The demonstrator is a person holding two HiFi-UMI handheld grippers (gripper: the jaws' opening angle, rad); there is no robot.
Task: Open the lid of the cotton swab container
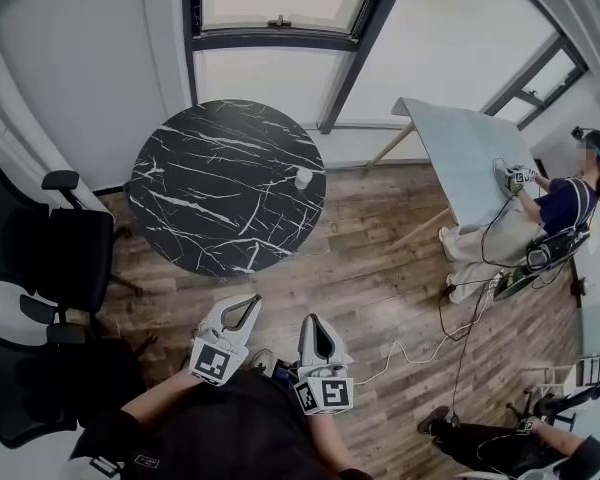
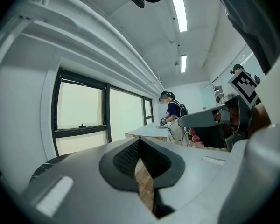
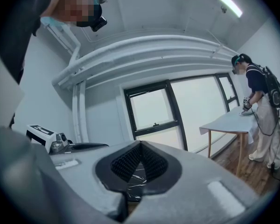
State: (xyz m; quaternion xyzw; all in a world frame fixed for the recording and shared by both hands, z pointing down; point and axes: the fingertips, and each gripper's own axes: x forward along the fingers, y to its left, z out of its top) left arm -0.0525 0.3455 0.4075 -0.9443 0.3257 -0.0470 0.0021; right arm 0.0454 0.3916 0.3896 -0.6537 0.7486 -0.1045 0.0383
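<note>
A small white cotton swab container point(image 1: 303, 178) stands upright near the right edge of the round black marble table point(image 1: 220, 188). Both grippers are held low over the wooden floor, well short of the table and apart from the container. My left gripper point(image 1: 248, 301) is shut with nothing in it; in its own view the pads point(image 2: 129, 157) meet, with only floor showing behind them. My right gripper point(image 1: 311, 322) is also shut and empty. Through the gap in its pads point(image 3: 127, 164) a piece of the marble table point(image 3: 133, 177) shows.
Two black office chairs point(image 1: 40, 248) stand left of the round table. A pale table point(image 1: 465, 153) at the right has a person point(image 1: 565, 203) working at it. Another person point(image 1: 520, 438) is at the lower right. Cables point(image 1: 420, 348) trail across the wooden floor.
</note>
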